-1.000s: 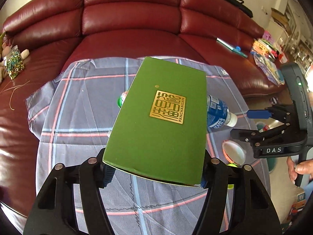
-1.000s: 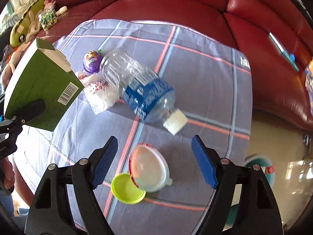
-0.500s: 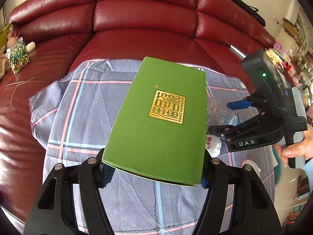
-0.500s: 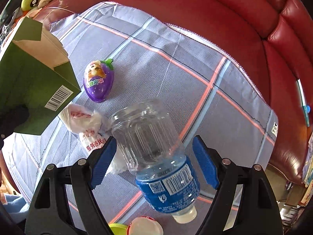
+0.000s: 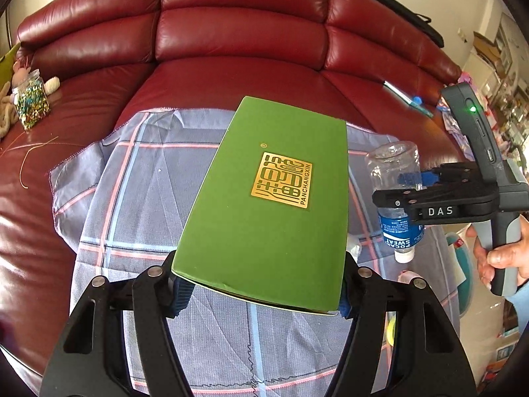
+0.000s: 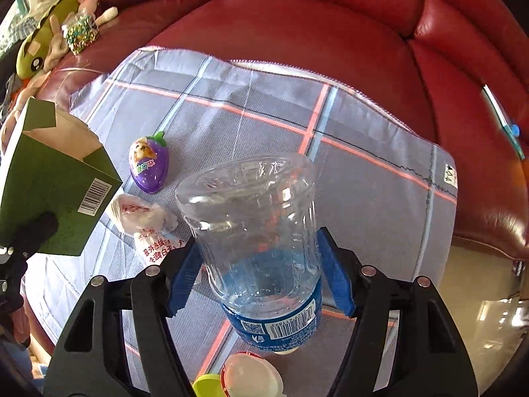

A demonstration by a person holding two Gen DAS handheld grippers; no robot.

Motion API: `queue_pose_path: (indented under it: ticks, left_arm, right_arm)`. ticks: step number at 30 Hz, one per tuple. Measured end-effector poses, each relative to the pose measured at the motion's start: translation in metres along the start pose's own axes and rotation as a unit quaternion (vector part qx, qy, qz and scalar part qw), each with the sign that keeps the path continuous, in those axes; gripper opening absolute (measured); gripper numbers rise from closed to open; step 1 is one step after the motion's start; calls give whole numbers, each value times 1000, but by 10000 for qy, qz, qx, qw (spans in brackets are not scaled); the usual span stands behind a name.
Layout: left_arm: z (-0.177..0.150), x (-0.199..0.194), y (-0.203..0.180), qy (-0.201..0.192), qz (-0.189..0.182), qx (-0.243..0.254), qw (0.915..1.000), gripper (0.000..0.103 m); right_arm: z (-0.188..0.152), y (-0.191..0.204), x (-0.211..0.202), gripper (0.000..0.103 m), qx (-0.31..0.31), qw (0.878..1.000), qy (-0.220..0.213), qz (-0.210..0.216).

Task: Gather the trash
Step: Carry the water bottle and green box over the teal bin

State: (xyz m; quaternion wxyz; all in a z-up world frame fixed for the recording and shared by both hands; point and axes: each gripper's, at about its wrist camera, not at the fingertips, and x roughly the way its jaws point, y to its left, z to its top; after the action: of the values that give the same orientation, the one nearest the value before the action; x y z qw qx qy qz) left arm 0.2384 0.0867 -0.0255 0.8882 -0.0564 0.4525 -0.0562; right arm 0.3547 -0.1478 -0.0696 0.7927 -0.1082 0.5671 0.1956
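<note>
Left tool (image 5: 259,292) clamped on green box (image 5: 271,205), held tilted above checked cloth (image 5: 139,198) spread over red sofa (image 5: 238,33). Right tool (image 6: 261,271) just closing, blue pads pressed on sides of clear plastic bottle (image 6: 258,231), lifted cap-down off the cloth. Left lying on the cloth: crumpled white wrapper (image 6: 145,218) beside purple egg-shaped toy (image 6: 149,163), then white lid (image 6: 251,377) and yellow-green cap (image 6: 206,387) at near edge.

Green box (image 5: 264,205) (gold emblem), blue-labelled clear bottle (image 6: 261,244), red-and-blue checked grey cloth (image 6: 363,172).
</note>
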Motion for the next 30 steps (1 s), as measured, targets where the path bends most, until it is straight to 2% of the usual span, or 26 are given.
queue_pose_path:
  ticks: [10, 15, 23, 30]
  left_arm:
    - [-3, -33, -44, -240, -97, 277, 9993, 66]
    - [-8, -47, -79, -299, -236, 538, 9978, 66]
    - [-27, -52, -157, -194, -637, 1136, 9913, 66]
    - [-49, -49, -236, -72, -1058, 1710, 9795, 66]
  right_arm:
    - [-34, -22, -64, 64, 652, 9957, -643, 168]
    - [-68, -43, -107, 64, 954, 9898, -1032, 232]
    - [-153, -110, -168, 64, 1805, 9722, -1492, 61]
    - [-245, -169, -199, 64, 2508, 9547, -1588, -221]
